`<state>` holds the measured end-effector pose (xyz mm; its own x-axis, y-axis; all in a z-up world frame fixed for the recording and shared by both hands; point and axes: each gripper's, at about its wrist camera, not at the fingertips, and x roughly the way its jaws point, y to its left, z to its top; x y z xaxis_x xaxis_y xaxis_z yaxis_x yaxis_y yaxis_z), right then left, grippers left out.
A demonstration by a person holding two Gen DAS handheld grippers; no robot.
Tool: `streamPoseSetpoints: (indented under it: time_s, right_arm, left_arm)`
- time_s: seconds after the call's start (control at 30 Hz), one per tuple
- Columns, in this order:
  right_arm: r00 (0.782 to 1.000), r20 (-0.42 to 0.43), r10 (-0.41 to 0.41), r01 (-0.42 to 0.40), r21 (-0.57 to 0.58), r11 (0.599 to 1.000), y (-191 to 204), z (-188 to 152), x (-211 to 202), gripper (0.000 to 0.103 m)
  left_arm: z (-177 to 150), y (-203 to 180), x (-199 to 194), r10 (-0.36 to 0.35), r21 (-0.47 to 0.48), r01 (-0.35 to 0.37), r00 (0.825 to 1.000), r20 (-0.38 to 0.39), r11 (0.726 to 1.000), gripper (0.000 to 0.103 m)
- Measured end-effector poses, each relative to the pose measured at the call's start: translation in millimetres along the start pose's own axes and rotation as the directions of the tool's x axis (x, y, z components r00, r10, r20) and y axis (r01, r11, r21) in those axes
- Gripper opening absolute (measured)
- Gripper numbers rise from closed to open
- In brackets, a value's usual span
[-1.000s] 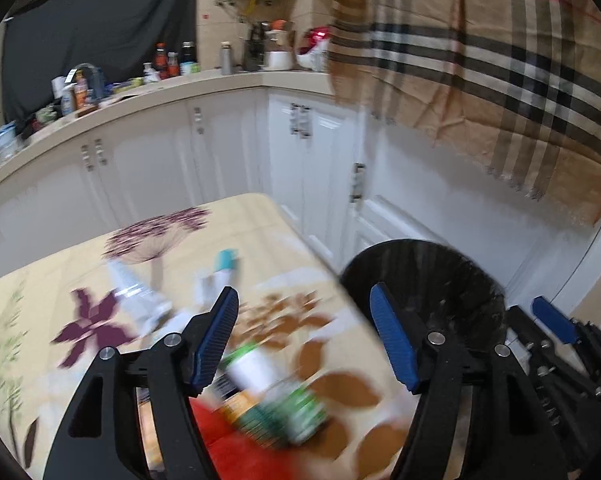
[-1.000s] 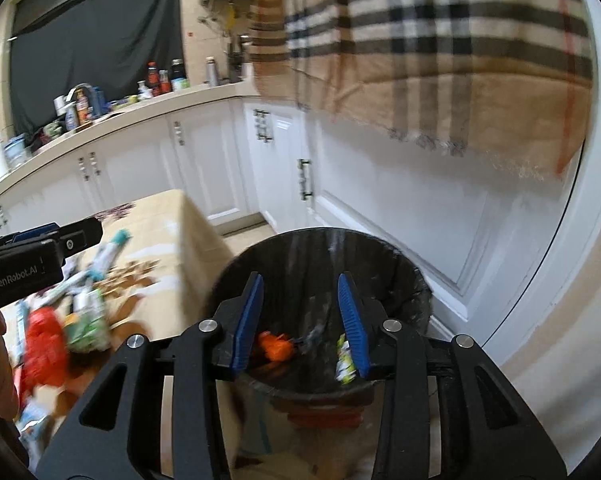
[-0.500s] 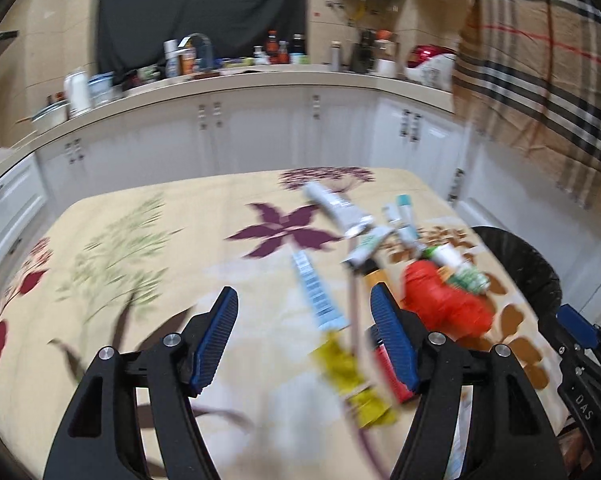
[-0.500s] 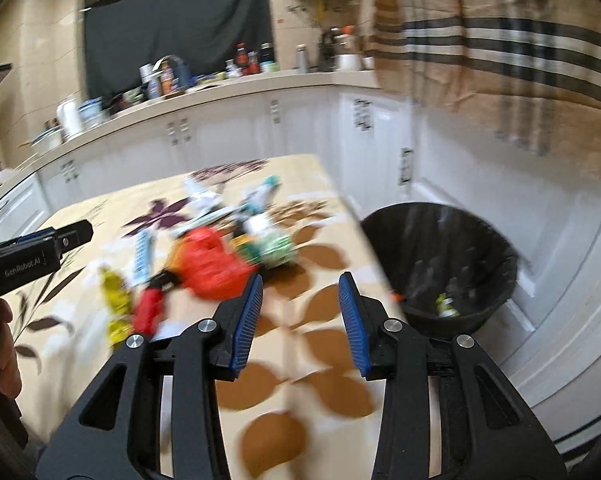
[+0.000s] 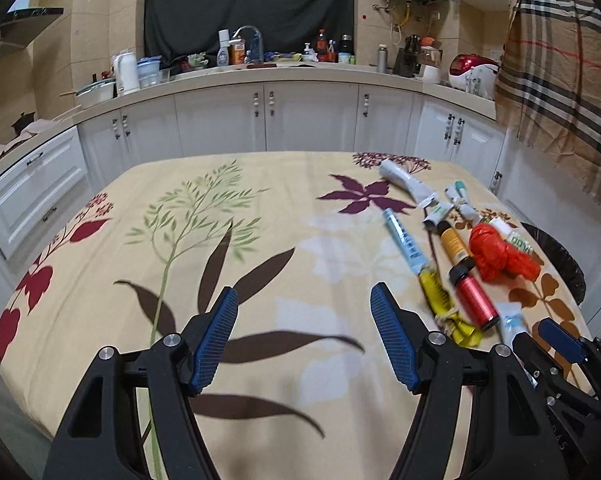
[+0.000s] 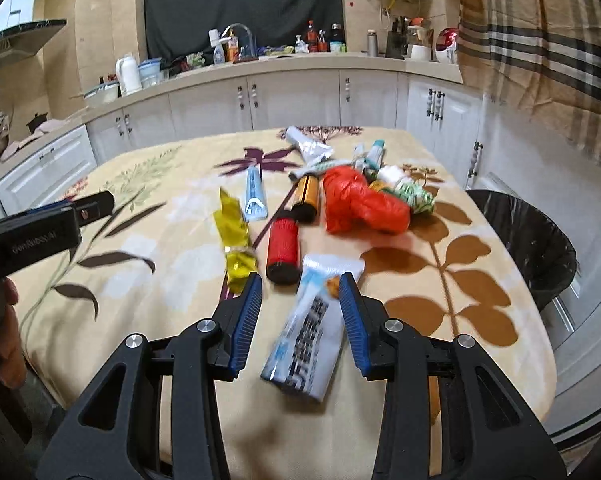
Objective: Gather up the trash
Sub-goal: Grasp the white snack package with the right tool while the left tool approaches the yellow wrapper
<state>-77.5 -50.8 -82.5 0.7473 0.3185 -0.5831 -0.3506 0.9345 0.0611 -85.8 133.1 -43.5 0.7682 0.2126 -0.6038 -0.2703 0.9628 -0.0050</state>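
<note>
The left gripper hovers over bare desk, jaws released. The right gripper straddles a white-blue packet, jaws apart, not pressing it.

Tablecloth is looking like soft matt fabric with a leaf print. Red bag is showing up as thin crinkly plastic, yellow wrapper as shiny foil, bin liner glossy black plastic. White packet is probably glossy plastic, it's blurry.

Floral-clothed table strewn with tubes, wrappers, red bag.
</note>
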Motion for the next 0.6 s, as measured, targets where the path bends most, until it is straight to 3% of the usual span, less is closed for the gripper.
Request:
streamPoseSetpoints:
  time_s: [0.17,0.3,0.6]
  right_arm:
    - [0.999,-0.040,-0.037,0.037,-0.001,0.999,-5,-10,8,0.039]
    - [0.998,-0.061,-0.023,0.024,0.011,1.000,-13,-14,10,0.033]
    - [0.999,-0.034,-0.017,0.018,0.006,1.000,-20,-11,3,0.021]
  left_arm:
    - [-9,4,0,-0.003,-0.004,0.003,1.000,-0.014,1.000,0.067]
    - [-13,0,2,-0.020,-0.007,0.020,0.999,-0.027,1.000,0.067]
    - [-13,-24,10,-0.072,0.020,0.073,0.996,-0.057,0.997,0.067]
